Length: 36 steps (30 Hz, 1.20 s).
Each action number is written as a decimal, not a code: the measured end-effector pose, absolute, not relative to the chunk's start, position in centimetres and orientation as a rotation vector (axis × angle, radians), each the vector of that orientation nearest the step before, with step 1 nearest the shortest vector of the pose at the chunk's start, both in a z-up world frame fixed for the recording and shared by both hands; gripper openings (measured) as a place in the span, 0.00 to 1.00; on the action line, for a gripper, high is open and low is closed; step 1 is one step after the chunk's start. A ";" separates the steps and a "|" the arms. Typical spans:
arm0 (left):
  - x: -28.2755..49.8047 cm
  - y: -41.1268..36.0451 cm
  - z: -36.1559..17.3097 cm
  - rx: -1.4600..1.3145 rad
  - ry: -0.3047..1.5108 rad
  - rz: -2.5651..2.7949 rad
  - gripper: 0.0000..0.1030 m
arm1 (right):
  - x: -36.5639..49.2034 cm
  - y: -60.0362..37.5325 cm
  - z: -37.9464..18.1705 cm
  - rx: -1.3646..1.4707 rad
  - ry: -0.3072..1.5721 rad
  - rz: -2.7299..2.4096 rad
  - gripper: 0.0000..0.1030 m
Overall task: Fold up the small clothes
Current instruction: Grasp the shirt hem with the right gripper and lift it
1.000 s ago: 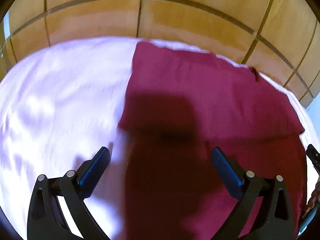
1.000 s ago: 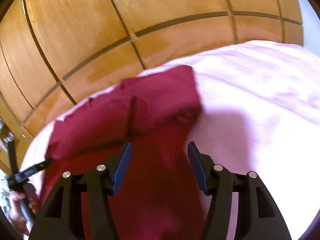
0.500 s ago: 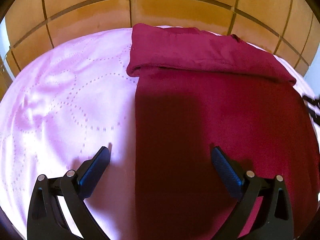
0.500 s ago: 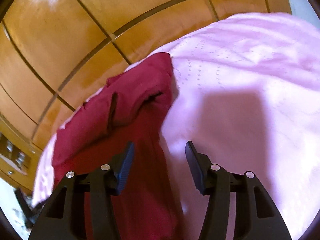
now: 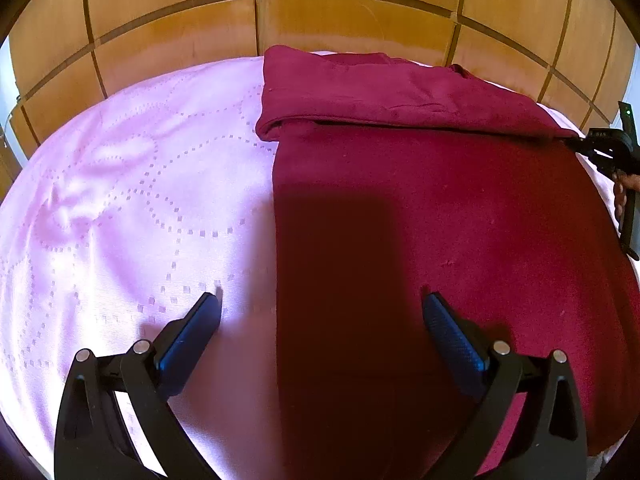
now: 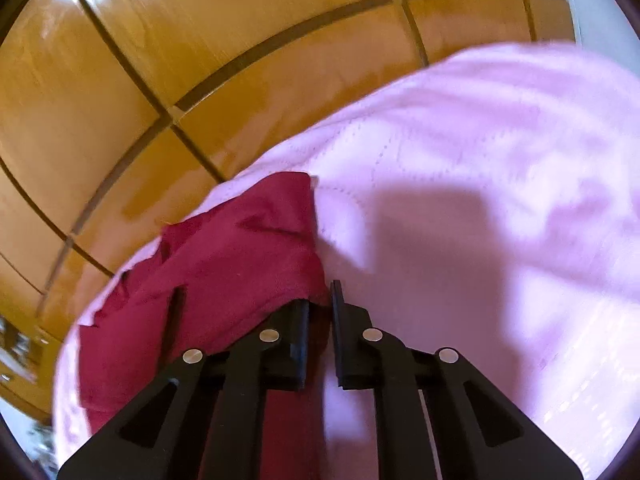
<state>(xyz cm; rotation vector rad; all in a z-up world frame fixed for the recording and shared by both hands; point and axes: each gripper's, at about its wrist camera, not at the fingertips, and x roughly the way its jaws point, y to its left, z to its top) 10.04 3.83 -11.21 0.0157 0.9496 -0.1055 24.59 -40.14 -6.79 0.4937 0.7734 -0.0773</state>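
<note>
A dark red garment (image 5: 440,200) lies flat on the pink bedspread (image 5: 120,200), with its far end folded back into a flap along the top. My left gripper (image 5: 322,300) hangs open low over the garment's left edge, one finger over the bedspread and the other over the cloth. My right gripper (image 6: 320,296) is shut on the right corner of the folded flap of the garment (image 6: 240,260), with red cloth pinched between its pads. In the left wrist view the right gripper (image 5: 572,143) shows at the far right end of the flap.
A wooden panelled wall (image 5: 320,12) rises right behind the bed's far edge, also filling the upper left as the wooden wall (image 6: 200,40). A person's hand (image 5: 628,184) holds the right gripper's handle. Bare pink bedspread (image 6: 480,200) spreads right of the garment.
My right gripper moved forward to the flap's right corner and its jaws went from wide apart to shut on the cloth. My left gripper shifted along the garment's left edge, then held still, open.
</note>
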 end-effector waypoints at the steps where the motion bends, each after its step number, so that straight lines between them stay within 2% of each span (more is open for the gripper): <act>1: 10.0 3.8 -11.2 0.016 0.947 -0.105 0.98 | 24.8 -40.0 -7.5 0.479 0.806 -0.079 0.09; 3: 10.0 3.9 -11.2 0.010 0.948 -0.109 0.98 | 24.5 -40.4 -8.2 0.507 0.823 -0.067 0.09; 4: 10.0 4.0 -11.2 0.008 0.948 -0.111 0.98 | 24.1 -41.0 -8.3 0.544 0.811 -0.051 0.16; 5: 10.1 4.0 -11.1 0.006 0.951 -0.114 0.98 | 23.7 -41.3 -8.2 0.587 0.802 -0.026 0.30; 6: 10.0 4.2 -11.0 0.002 0.956 -0.116 0.98 | 23.2 -41.6 -8.0 0.603 0.798 -0.019 0.32; 15: 7.2 6.1 -10.3 -0.058 0.962 -0.224 0.98 | 13.0 -39.3 -7.5 0.490 0.912 0.264 0.32; 23: 4.7 6.9 -9.8 -0.137 0.940 -0.362 0.98 | 4.4 -39.2 -9.5 0.688 0.909 0.349 0.32; 32: 1.9 7.4 -9.7 -0.227 0.961 -0.531 0.97 | -0.2 -39.0 -10.9 0.817 0.908 0.431 0.32; 36: 0.7 7.8 -9.8 -0.286 0.976 -0.594 0.81 | -1.5 -38.7 -11.5 0.857 0.914 0.452 0.32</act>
